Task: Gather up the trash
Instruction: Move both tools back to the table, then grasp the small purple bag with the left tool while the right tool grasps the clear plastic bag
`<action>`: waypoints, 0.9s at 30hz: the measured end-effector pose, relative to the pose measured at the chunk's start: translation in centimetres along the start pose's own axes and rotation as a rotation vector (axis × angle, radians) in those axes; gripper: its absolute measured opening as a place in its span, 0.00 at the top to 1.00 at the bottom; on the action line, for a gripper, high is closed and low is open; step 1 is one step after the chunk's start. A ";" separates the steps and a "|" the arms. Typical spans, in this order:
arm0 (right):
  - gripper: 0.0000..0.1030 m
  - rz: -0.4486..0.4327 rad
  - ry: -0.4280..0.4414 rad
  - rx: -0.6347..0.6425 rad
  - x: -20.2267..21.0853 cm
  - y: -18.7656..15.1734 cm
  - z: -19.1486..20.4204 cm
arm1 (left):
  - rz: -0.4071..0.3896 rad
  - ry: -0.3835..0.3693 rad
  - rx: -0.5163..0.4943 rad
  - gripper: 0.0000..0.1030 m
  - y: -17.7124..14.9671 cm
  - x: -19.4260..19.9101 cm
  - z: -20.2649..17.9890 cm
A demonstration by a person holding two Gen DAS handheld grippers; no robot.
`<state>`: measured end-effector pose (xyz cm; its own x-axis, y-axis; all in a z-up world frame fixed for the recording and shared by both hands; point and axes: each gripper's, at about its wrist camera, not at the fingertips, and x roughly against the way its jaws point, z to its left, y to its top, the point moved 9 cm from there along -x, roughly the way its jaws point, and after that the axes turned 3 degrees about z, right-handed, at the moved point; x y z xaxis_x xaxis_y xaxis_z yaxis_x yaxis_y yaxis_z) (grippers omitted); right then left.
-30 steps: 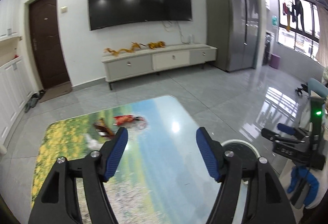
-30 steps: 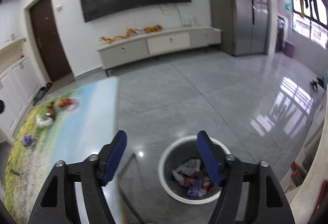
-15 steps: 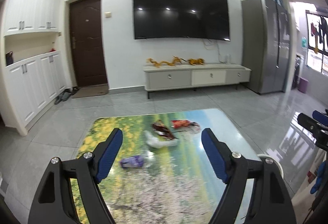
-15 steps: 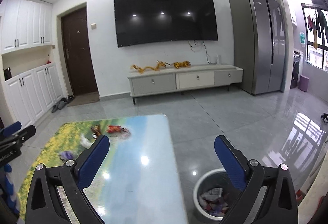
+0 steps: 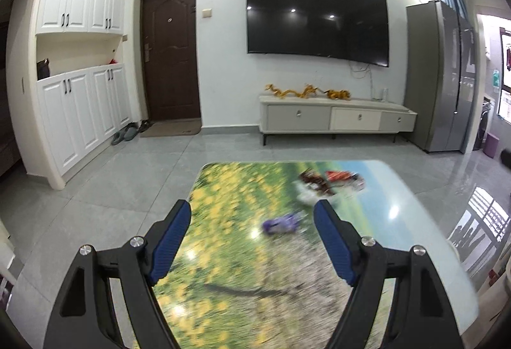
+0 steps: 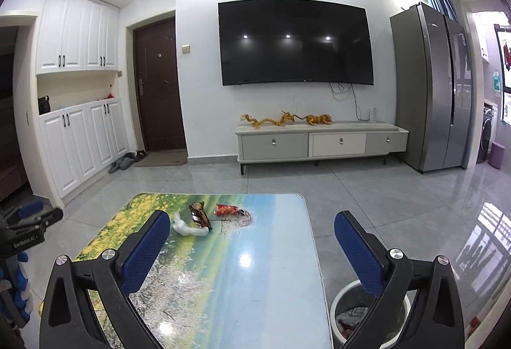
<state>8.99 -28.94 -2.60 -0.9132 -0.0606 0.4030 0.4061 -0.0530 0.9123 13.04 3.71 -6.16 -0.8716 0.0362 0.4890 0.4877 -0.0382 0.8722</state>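
Trash lies on the far part of a low table (image 6: 271, 253) with a landscape print: a brown wrapper (image 6: 199, 214), a red wrapper (image 6: 230, 210) and a crumpled white bag (image 6: 188, 227). In the blurred left wrist view a purple wrapper (image 5: 281, 223) lies nearer, just ahead of my left gripper (image 5: 252, 208) and a little to its right. That gripper is open and holds nothing. My right gripper (image 6: 252, 218) hovers over the near table edge, wide open and empty. A white-rimmed trash bin (image 6: 335, 298) with litter inside stands on the floor at the lower right.
Grey tiled floor surrounds the table. Across the room stand a TV cabinet (image 6: 319, 144), a wall TV (image 6: 295, 42), a grey fridge (image 6: 431, 87), a dark door (image 6: 159, 87) and white cupboards (image 6: 83, 138). Slippers (image 6: 123, 162) lie by the door.
Both views swung left and levelled out. The right gripper rose from above the bin and its jaws widened. The left gripper shifted left, bringing the purple wrapper into view.
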 end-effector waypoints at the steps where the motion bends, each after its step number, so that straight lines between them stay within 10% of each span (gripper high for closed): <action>1: 0.00 -0.004 0.001 0.003 -0.2 0.0 0.1 | 0.004 0.007 0.002 0.24 -0.4 -0.1 0.6; 17: 0.00 0.216 0.111 0.049 -8.4 -3.4 3.1 | 0.178 -0.161 -0.127 0.25 -4.1 -8.6 -0.5; 27: 0.26 0.390 0.247 0.106 -18.3 -5.2 6.0 | 0.255 -0.442 -0.294 0.25 -3.5 -17.1 -6.8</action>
<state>23.42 -21.56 -14.31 -0.6529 -0.2915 0.6991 0.6996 0.1218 0.7041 25.87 -3.57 -17.68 -0.5940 0.3999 0.6980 0.5901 -0.3730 0.7160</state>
